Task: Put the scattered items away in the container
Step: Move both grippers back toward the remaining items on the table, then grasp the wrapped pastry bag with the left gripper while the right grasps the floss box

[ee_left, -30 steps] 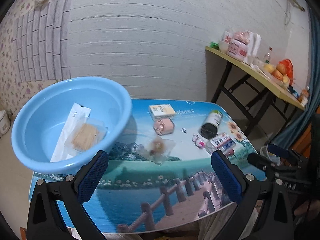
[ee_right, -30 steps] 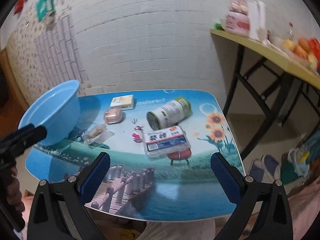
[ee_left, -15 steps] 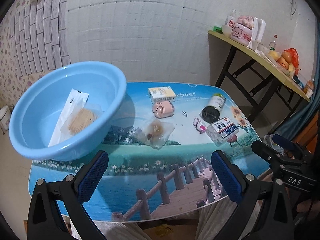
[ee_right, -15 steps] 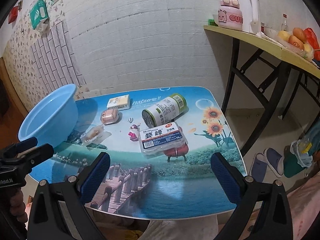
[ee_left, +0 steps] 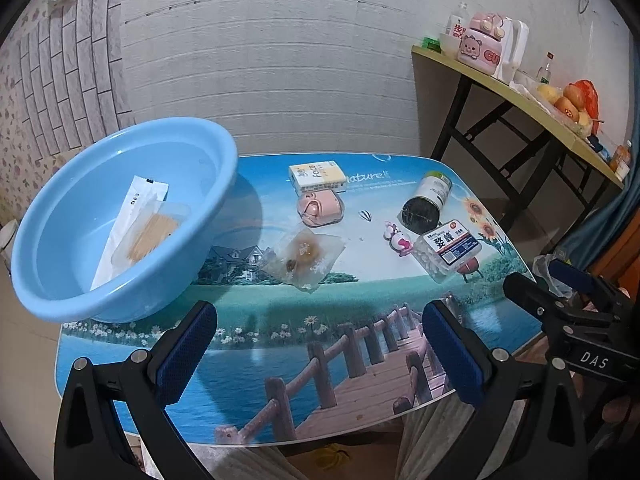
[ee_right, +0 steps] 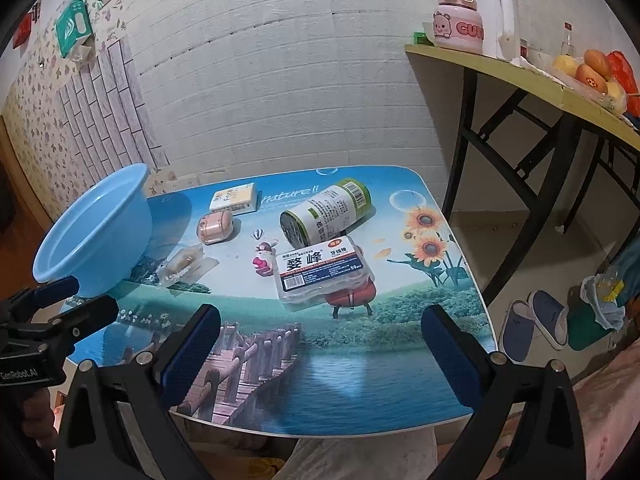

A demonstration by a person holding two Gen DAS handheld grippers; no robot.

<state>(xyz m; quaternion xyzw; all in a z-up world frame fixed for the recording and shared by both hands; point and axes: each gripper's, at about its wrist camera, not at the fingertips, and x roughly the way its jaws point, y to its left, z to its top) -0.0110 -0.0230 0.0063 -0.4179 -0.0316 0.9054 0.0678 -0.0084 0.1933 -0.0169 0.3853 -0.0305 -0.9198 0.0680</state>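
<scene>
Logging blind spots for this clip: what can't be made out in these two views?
- Basin contents: right view, near wall hides them.
- Can label: left view shows mostly its dark end; print too small.
- Wrapped snack: both views, cloudy wrapper blurs what's inside.
- Table near edge: both views, open grippers cover it.

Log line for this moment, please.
left gripper: open, empty | right gripper: open, empty | basin: two packets inside | table: six items left

A home: slippers (ee_right: 536,322) on the floor, fruit (ee_right: 592,70) (some oranges) on a side table (ee_right: 500,64).
</scene>
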